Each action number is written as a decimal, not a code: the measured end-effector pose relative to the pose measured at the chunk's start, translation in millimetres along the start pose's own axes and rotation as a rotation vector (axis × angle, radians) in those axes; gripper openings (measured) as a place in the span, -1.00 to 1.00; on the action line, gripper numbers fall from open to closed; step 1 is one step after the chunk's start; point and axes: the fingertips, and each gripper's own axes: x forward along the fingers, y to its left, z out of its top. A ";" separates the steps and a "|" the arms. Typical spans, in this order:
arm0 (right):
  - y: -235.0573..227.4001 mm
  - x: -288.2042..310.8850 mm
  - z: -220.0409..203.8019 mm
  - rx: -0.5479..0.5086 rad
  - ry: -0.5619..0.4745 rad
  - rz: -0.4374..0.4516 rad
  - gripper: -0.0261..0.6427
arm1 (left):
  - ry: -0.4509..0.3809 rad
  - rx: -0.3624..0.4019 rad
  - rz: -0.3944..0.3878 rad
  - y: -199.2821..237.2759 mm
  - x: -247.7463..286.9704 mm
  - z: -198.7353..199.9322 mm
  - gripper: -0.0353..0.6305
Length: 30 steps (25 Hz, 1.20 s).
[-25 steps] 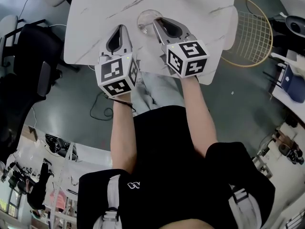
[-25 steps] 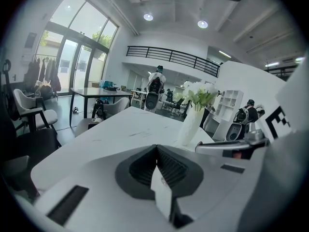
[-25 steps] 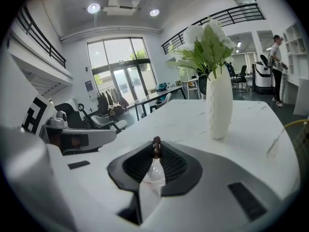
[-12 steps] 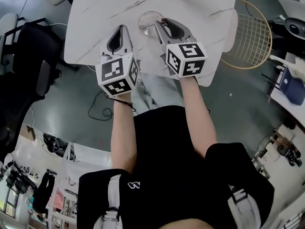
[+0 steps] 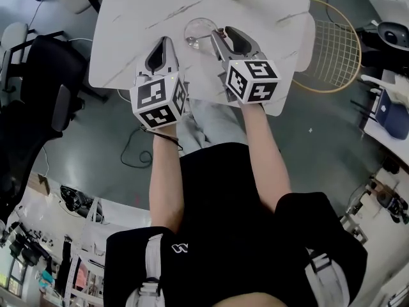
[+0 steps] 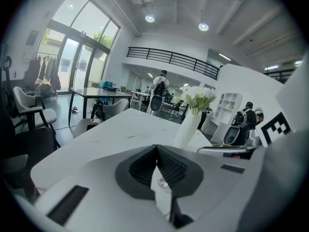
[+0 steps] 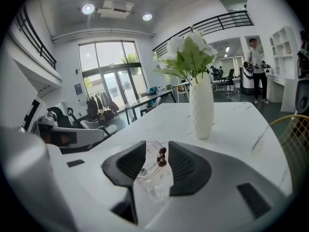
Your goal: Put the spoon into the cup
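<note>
Right gripper (image 5: 223, 34) is over the white marble table (image 5: 137, 18), and its jaws have just been opening. They now stand wide apart and released. In the right gripper view the clear glass cup (image 7: 150, 178) sits upright on the table between the two pads, and we see neither pad pressing on it. The spoon (image 7: 161, 157) is already in the cup. It leans against the rim, and the dark beaded handle end pokes up above the glass, close to the pad on the right of that view but apart from it. In the head view the cup (image 5: 199, 29) is just ahead and left of the right jaw tips. Left gripper (image 5: 163, 42) is parked beside it, near the table's front edge. Its own view shows the jaws (image 6: 157, 148) clenched tip to tip with nothing between them. A white vase (image 7: 201, 110) with flowers stands further back on the table, well apart from the cup.
</note>
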 end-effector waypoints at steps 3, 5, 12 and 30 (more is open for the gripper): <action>-4.3 -11.1 8.6 0.003 -0.030 -0.017 -0.49 | -0.012 0.009 -0.011 -6.8 -4.4 4.9 -0.84; -7.6 -20.4 14.5 0.010 -0.056 -0.028 -0.49 | -0.023 0.019 -0.024 -13.5 -8.0 8.3 -0.84; -9.2 -54.2 36.4 0.011 -0.163 -0.056 -0.56 | -0.081 0.062 -0.068 -32.1 -25.4 26.1 -0.84; 66.9 -146.6 146.8 -0.096 -0.522 0.060 -0.90 | -0.377 0.186 -0.118 -55.8 -121.1 137.1 -0.84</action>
